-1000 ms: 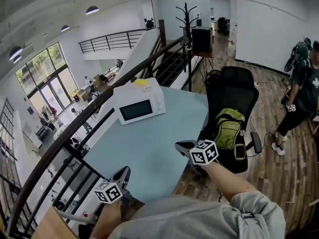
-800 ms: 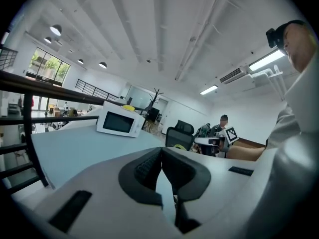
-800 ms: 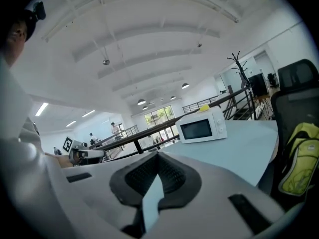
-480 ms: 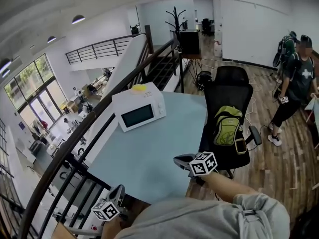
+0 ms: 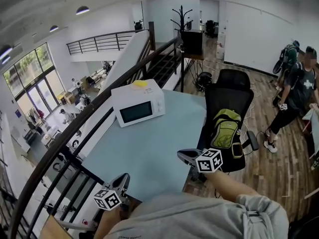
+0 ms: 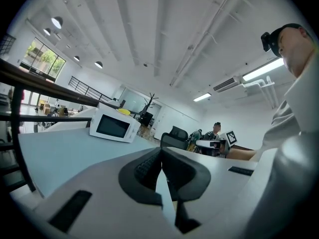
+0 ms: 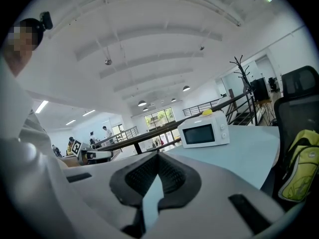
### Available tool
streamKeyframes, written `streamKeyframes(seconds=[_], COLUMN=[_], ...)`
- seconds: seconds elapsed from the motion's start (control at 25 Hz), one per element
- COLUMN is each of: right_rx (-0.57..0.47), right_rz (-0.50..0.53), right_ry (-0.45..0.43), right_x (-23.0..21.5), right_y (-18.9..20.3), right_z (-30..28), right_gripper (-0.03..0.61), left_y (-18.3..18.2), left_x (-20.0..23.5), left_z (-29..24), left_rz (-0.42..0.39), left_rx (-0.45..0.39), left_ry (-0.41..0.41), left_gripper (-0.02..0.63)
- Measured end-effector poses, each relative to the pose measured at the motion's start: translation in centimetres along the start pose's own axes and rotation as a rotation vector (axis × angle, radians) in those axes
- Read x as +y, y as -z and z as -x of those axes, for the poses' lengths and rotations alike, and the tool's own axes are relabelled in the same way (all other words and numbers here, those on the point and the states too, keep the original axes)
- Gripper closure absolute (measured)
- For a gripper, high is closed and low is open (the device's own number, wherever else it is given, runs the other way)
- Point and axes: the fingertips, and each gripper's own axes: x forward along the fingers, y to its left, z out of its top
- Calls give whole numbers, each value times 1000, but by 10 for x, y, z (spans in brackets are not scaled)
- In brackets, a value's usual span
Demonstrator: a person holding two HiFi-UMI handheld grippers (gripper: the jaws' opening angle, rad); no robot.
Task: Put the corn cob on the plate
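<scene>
Left gripper (image 5: 123,177): lower left of the head view, at the near edge of the table (image 5: 149,148). Its jaws are pressed together with nothing between them.
Right gripper (image 5: 185,156): lower middle of the head view, by the table's right edge. Its jaws are likewise clenched on nothing.
Microwave (image 5: 138,103): upper middle of the table, door closed, well apart from both grippers.
Corn cob: a small yellow thing (image 5: 140,83) lies on top of the microwave. It is probably the cob, but it is too small to be sure.
Plate: none shows in any view, so where the cob should go cannot be told.
Risk, closed jaws: if they reach the yellow thing shut, they would shove it rather than take it. It could roll off the top towards the railing (image 5: 75,133).
Risk, shape: a cob is round and tapered, so an off-centre pinch may squeeze it out of the grip.
Risk, clutter: the chair (image 5: 234,96) stands close to the right arm, and a wide swing could catch on it.
</scene>
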Motion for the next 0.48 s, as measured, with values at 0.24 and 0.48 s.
streamKeyframes(seconds=[0.24, 0.48], right_rx=[-6, 4], right_rz=[-3, -19], right_ry=[-17, -31], right_x=[-7, -8], right_y=[4, 10], right_z=[3, 0], right_gripper=[563, 563], left_y=[3, 2], left_x=[2, -3], left_z=[-1, -1], left_rz=[1, 0], left_rx=[20, 30], left_ry=[-29, -35], left_gripper=[595, 595])
